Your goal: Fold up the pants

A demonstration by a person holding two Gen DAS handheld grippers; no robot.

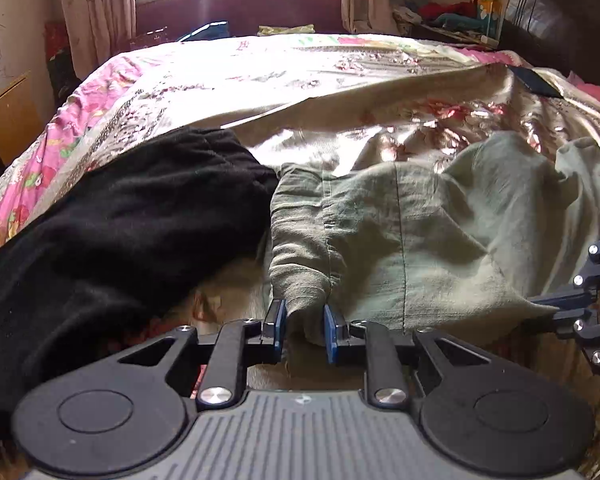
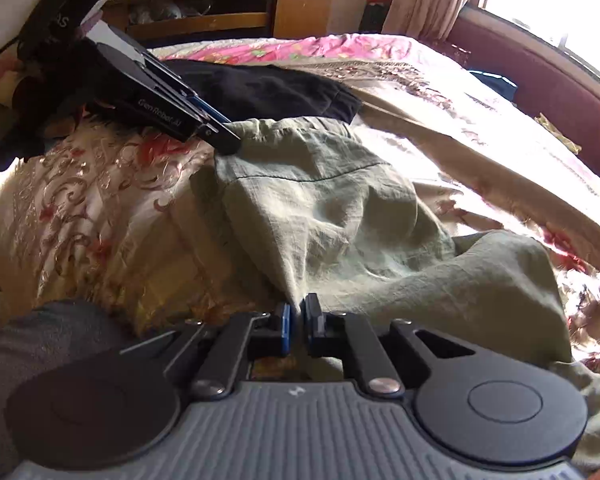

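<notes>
The left gripper (image 1: pixel 305 326) has its fingers (image 1: pixel 278 320) closed on a bunched waistband corner of the green pants (image 1: pixel 400 224); the right gripper (image 2: pixel 298 322) pinches a thin edge further along the same garment, fingers nearly together. The pants lie crumpled on the bed (image 1: pixel 204 76), just beside a black garment (image 1: pixel 132 208). I judge both grips should lift evenly, keeping the cloth taut. Only the right wrist view shows the left gripper from outside, at the waistband.
</notes>
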